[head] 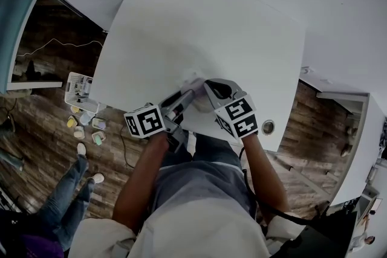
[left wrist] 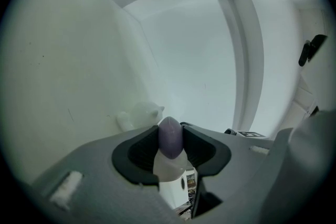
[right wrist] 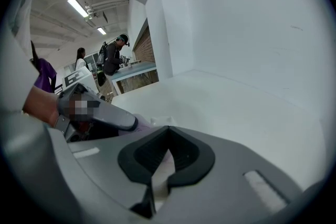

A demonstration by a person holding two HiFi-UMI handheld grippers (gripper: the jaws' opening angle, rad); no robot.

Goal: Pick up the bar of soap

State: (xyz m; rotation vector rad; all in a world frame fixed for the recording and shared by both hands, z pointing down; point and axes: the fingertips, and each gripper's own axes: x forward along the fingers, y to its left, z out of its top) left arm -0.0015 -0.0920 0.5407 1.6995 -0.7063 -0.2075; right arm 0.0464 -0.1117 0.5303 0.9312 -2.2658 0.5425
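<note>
The bar of soap [left wrist: 170, 140] is pale lilac and stands on end between the pads of my left gripper [left wrist: 170, 131]. The jaws are closing on it and both pads touch its sides. In the head view the soap [head: 193, 84] is just above the table's near edge, with my left gripper [head: 189, 94] coming at it from the left and my right gripper [head: 205, 87] from the right. My right gripper [right wrist: 167, 150] is almost shut on a thin pale strip of wrapper [right wrist: 163, 166]. A crumpled clear scrap [left wrist: 140, 115] lies just beyond the soap.
The white table [head: 199, 21] runs away from me to white walls, and a round grommet [head: 268, 127] sits at its near right corner. On the wooden floor to the left are a white basket [head: 78, 89] and a person's legs [head: 71, 184]. People [right wrist: 112, 57] stand far off.
</note>
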